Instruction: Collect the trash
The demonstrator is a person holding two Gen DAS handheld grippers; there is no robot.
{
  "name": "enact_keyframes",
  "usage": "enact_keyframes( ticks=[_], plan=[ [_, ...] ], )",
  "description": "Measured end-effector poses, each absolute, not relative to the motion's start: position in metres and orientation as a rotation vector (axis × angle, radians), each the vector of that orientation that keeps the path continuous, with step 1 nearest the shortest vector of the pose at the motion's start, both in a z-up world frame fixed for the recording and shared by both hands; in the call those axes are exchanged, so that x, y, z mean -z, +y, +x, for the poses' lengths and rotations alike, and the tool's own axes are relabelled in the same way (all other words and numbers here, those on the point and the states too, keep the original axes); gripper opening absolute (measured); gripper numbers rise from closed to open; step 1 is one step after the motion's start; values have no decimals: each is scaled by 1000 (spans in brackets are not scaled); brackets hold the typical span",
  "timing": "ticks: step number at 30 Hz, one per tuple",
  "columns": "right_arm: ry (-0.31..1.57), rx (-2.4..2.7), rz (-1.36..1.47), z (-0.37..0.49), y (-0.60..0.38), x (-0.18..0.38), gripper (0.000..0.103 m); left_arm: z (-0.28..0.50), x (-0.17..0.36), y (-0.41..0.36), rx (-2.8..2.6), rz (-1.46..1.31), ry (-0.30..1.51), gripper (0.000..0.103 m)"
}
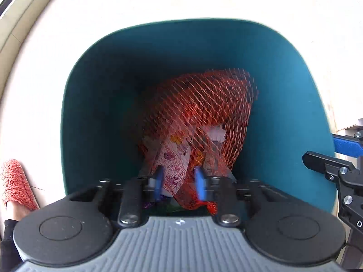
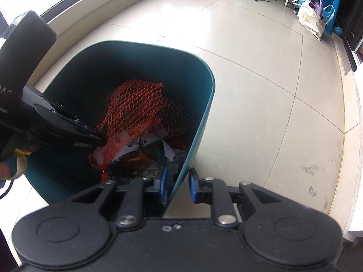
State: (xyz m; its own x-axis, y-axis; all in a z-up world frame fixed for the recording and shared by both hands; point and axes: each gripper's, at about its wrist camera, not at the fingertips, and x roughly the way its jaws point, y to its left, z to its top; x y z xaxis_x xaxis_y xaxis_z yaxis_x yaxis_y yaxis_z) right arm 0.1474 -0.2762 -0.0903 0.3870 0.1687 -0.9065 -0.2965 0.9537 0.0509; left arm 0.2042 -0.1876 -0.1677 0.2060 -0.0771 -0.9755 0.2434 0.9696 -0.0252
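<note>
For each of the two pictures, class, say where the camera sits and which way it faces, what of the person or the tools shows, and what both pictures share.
Left wrist: on the left gripper, facing steeply down into the teal bin at the orange net bag; the right gripper shows at the edge, and a slippered foot.
Right wrist: on the right gripper, astride the bin's wall, facing down across the floor; the left gripper and a hand show.
Shared: bin, net bag, each other's gripper.
</note>
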Motion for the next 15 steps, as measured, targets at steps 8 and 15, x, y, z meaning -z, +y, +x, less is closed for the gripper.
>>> enact_keyframes(
  ticks=[8,15],
  plan=[
    [1041,-280,-121,115,-275,40,39,176,116,-173,289,66,1224,75],
    [912,-267,-88,75,-270,-6,69,136,69,-172,310,65,1107,75]
  ],
)
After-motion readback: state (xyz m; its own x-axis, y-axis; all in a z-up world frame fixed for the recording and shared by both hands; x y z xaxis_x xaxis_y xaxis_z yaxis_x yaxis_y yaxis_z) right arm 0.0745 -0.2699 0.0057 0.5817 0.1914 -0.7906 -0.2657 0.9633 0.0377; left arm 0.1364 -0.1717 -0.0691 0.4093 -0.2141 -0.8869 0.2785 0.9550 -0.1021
